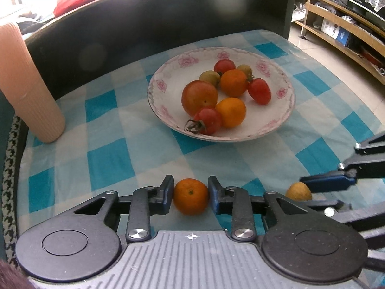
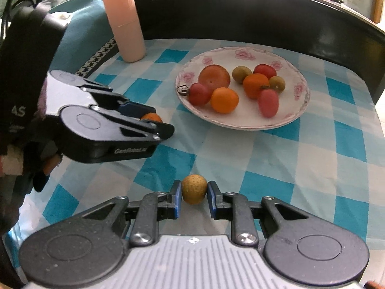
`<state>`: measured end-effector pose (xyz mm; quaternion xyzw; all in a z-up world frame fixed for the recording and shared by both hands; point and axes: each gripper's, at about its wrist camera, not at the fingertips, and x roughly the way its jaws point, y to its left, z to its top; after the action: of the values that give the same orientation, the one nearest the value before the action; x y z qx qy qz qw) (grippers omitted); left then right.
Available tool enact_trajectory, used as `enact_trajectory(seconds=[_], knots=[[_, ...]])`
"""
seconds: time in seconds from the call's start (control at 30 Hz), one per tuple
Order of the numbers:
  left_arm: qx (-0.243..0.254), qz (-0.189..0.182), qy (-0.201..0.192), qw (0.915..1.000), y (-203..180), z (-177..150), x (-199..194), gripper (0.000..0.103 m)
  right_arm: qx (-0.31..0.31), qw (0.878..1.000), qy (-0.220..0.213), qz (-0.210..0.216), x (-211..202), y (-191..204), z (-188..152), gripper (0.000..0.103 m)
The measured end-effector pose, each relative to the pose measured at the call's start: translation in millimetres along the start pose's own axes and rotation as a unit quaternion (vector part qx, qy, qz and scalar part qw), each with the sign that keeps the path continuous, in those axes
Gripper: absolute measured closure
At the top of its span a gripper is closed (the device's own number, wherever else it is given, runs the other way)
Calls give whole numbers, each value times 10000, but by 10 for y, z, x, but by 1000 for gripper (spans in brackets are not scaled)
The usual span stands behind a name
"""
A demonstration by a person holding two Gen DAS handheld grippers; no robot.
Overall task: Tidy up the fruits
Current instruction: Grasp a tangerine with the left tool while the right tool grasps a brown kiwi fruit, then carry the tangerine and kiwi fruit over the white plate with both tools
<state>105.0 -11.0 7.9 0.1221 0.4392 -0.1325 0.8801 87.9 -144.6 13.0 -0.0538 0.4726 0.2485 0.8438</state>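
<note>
A white plate with pink flowers (image 1: 276, 125) (image 2: 296, 118) sits on the checked cloth and holds several tomatoes, oranges and small yellow-green fruits. My left gripper (image 1: 190, 196) is shut on a small orange (image 1: 190, 196), low over the cloth in front of the plate; the orange also peeks out in the right wrist view (image 2: 152, 116). My right gripper (image 2: 194, 192) is shut on a small yellow-brown fruit (image 2: 194, 192), which also shows in the left wrist view (image 1: 298, 191), to the right of the left gripper.
A tall ribbed pink cylinder (image 1: 26, 84) (image 2: 124, 21) stands at the table's back left. A dark raised back panel (image 1: 168, 19) runs behind the plate. A wooden shelf unit (image 1: 341, 31) stands on the floor to the right.
</note>
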Motion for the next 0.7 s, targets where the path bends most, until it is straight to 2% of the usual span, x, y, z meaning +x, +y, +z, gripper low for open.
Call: enact_trajectory(seconds=[0.2,0.37,0.5,0.7], knots=[[-47,-81,-24,10000,-42,-78,-214,65,-99,10000,-5,10,-20,22,11,65],[19,-137,188,9997,-188,-309,-359,64,-205,9998,-1,29,-80,63,-34,65],[10,-223,350,9991,-226,-507,-408,64,-327,9994,67,-27,-88,65,-109,65],[64,-374,295,9988,-175,-583,-400,60,-459,9988,148,-61,-84,71,-193,65]])
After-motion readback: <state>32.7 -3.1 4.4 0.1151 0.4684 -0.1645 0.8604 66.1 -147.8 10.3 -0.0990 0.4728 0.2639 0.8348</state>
